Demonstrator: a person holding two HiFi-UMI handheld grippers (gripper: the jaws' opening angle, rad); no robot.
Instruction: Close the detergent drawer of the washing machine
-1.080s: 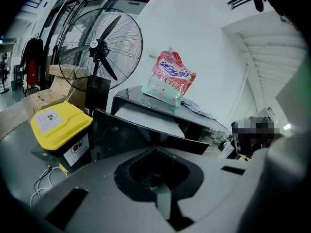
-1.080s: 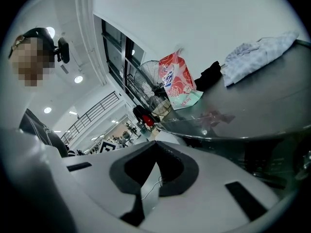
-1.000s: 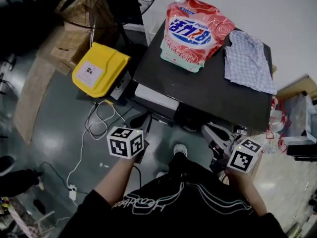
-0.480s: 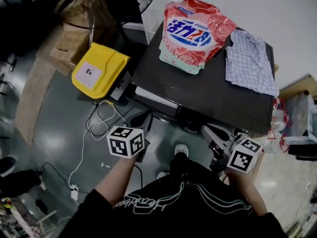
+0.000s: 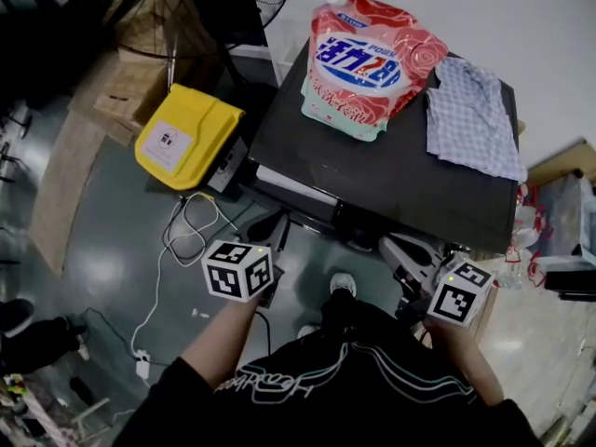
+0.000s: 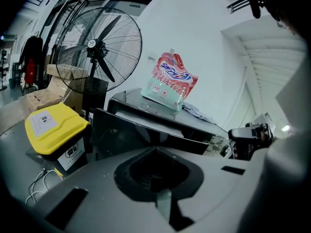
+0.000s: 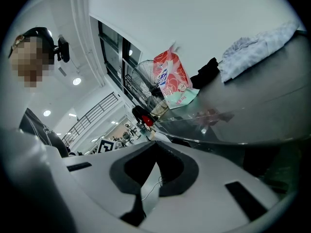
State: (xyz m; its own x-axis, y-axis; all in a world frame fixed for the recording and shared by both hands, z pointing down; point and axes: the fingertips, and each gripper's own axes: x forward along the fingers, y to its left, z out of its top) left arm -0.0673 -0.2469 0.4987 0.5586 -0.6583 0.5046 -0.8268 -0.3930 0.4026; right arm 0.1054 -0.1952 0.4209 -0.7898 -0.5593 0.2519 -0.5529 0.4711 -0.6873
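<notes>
Grey floor (image 5: 112, 250) fronts the washing machine (image 5: 391, 170), its detergent drawer (image 5: 293, 186) seemingly still ajar; the 2 tools, left gripper (image 6: 155, 152) and right gripper (image 7: 154, 147), hang clenched on nothing, and 1 must next push it home.

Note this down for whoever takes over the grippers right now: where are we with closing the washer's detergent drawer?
Left gripper: shut, empty, held low in front of the washer, touching nothing.
Right gripper: shut, empty, also clear of it.
Drawer: pale strip at the front, on the left gripper's side; looks partly out.
Pouch and cloth lie on top.
Left to do: push the drawer flush.
</notes>
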